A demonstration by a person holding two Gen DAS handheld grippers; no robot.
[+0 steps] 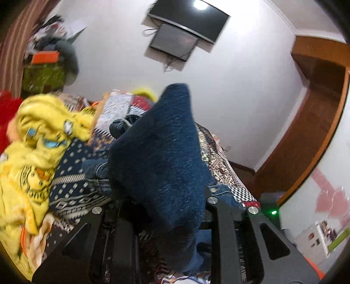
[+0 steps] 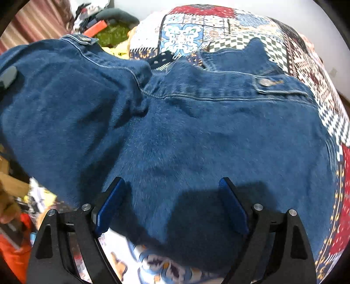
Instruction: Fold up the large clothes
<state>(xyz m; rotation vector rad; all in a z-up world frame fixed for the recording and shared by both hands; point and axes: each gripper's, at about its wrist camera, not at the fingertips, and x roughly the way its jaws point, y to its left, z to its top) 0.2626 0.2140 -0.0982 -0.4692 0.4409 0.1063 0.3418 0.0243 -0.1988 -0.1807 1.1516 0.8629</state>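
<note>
This is a bedroom in a home. A bed spread with a patchwork quilt of red, blue and checkered squares [image 2: 218,28] lies ahead of the right jaws and under a blue denim garment [image 2: 196,131]. A crumpled yellow cartoon-print blanket [image 1: 37,139] is heaped to the left of the left jaws. Beyond them, high on the white wall, hang a black flat television [image 1: 192,17] and a smaller dark screen [image 1: 175,41]. To their right stands a brown wooden door frame [image 1: 317,122]; far left, a striped brown curtain [image 1: 19,43].
</note>
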